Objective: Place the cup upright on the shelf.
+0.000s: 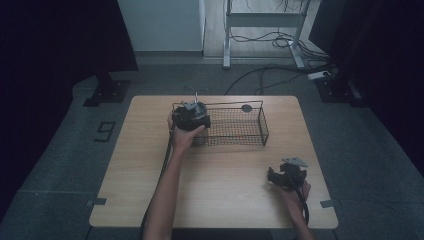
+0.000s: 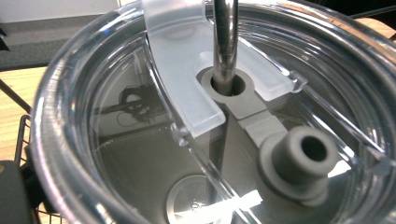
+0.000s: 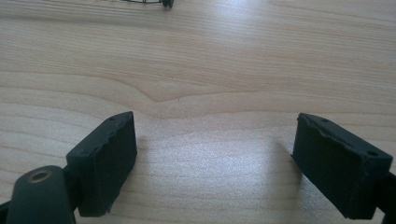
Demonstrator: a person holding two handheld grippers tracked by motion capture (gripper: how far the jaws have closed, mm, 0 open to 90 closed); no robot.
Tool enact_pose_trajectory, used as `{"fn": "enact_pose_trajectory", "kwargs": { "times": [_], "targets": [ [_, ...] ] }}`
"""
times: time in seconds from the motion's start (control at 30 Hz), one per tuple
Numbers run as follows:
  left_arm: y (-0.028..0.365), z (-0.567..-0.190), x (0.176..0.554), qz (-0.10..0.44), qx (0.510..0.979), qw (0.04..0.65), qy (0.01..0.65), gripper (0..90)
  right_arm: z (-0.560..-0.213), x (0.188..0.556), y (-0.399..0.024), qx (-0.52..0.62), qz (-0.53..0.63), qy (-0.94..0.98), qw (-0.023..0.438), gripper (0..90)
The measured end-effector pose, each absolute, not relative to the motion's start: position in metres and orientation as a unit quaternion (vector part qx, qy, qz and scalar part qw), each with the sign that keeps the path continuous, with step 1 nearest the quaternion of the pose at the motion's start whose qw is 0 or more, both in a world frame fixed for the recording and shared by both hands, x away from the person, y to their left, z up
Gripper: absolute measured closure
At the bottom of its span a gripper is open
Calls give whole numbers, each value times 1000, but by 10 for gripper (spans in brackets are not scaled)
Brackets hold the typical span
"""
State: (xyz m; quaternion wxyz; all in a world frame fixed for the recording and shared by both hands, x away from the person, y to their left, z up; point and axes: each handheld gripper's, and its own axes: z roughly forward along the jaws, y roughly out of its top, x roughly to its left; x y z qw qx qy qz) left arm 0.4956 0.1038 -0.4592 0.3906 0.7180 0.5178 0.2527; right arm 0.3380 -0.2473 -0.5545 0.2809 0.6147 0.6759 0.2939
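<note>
left gripper (image 1: pixel 192 117): held at the near left corner of a black wire basket (image 1: pixel 250 131); its own jaws are hidden, so i cannot tell whether it is clenched, released, or grasping anything.
tumbler (image 2: pixel 65 140): pressed right up against the left gripper's camera, a clear lid (image 2: pixel 121 126) over a steel inside, seemingly standing in the basket's left end.
straw (image 2: pixel 225 42): a metal tube rising straight up from a grey ring in the lid, just ahead of the left gripper.
stopper (image 2: pixel 299 161): a grey rubber plug lying on the lid, to the near right of the straw.
right gripper (image 3: pixel 215 163): released, jaws spread wide and holding nothing, hovering low over bare desk (image 3: pixel 196 56), well apart from the basket.
risk, tipping: likely, a tall tumbler shoved sideways by the left gripper could topple against the basket wall.
risk, straw: it could catch on the gripper and lever the lid loose.
risk, basket: with the right gripper far off, nothing steadies the basket, so it may slide.
</note>
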Motion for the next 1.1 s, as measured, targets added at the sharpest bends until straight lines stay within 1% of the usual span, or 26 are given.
{"fn": "enact_pose_trajectory", "kwargs": {
  "times": [0.07,0.23,0.43,0.8,1.0,1.1],
  "targets": [
    [106,-455,494,257,718,393,514,0,-555,338,-247,615,294,676,280,133],
    [107,-439,485,280,719,392,501,0,-554,338,-247,615,294,675,281,134],
    [109,-426,476,284,715,404,496,0,-555,338,-246,613,293,676,286,134],
    [122,-412,447,293,710,423,481,0,-554,338,-245,611,291,678,288,134],
    [132,-410,425,288,711,436,469,0,-554,338,-245,611,290,678,289,134],
    [134,-411,415,289,715,433,467,6,-554,338,-245,609,290,678,292,134]
  ]
}}
